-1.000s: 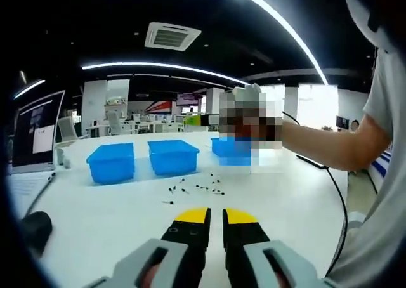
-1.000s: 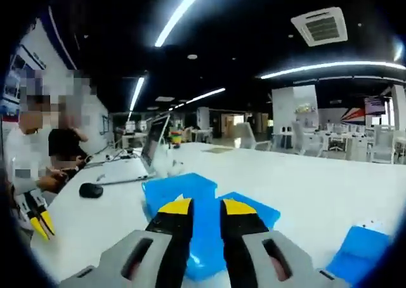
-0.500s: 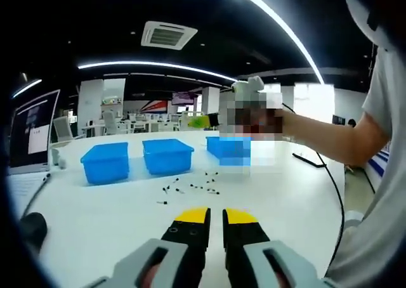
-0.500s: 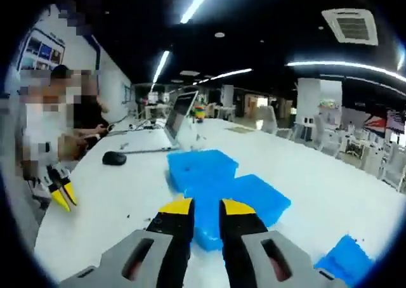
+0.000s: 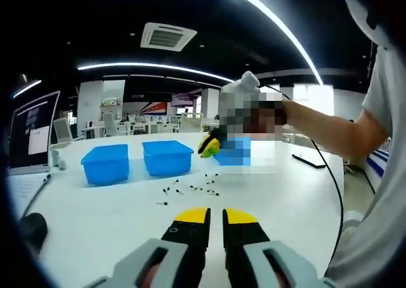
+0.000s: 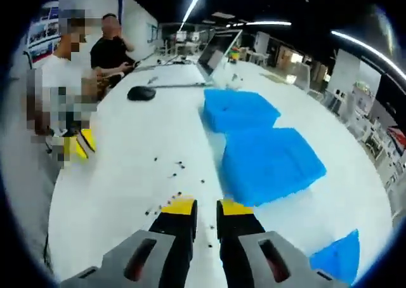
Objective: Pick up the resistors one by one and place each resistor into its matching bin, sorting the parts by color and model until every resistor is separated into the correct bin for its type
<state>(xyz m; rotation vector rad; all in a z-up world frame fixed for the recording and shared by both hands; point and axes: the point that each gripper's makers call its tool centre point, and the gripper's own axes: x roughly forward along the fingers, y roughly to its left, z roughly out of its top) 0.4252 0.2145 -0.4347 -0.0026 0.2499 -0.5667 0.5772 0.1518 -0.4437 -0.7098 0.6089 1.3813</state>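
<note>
the right claw (image 6: 205, 207), jaws nearly pressed together and empty, hangs just above the scattered resistors (image 6: 170, 171) on the counter (image 6: 127, 174), nearer than the left claw (image 5: 215, 215), likewise nearly closed.

resistors (image 5: 190, 189) just tiny dark specks mid-frame, colour bands way too small to read, third blue bin (image 5: 233, 151) mostly blurred out behind a mosaic patch, laptop (image 5: 32, 130) chopped by the left edge, another bin (image 6: 339, 256) cut off lower right
</note>
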